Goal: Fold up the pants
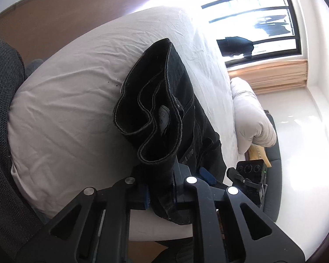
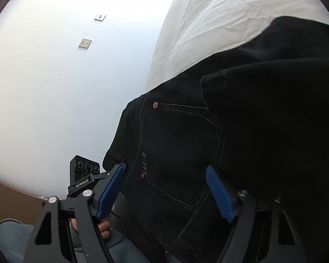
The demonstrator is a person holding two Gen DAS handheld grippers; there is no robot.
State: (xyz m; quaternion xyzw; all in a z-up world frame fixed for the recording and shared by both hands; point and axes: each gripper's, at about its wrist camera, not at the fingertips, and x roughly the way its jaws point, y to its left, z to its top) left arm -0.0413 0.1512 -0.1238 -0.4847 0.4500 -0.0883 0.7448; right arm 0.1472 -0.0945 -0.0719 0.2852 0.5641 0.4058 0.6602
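Note:
Black jeans [image 1: 164,100] lie on a bed with a white sheet [image 1: 72,100]. In the left wrist view my left gripper [image 1: 161,188] is shut on the hem ends of the legs, which stand up folded above the jaws. In the right wrist view my right gripper [image 2: 164,190] is open, its blue pads [image 2: 219,195] on either side of the waist and back pocket area of the jeans [image 2: 186,142]. A folded layer of the jeans [image 2: 274,98] lies over the seat part. The right gripper also shows in the left wrist view [image 1: 250,175].
A grey office chair [image 1: 2,109] stands at the left. A rolled white duvet [image 1: 252,114] lies at the bed's far side. A window with bars [image 1: 258,22] is beyond. A white wall with sockets [image 2: 85,43] is left of the bed.

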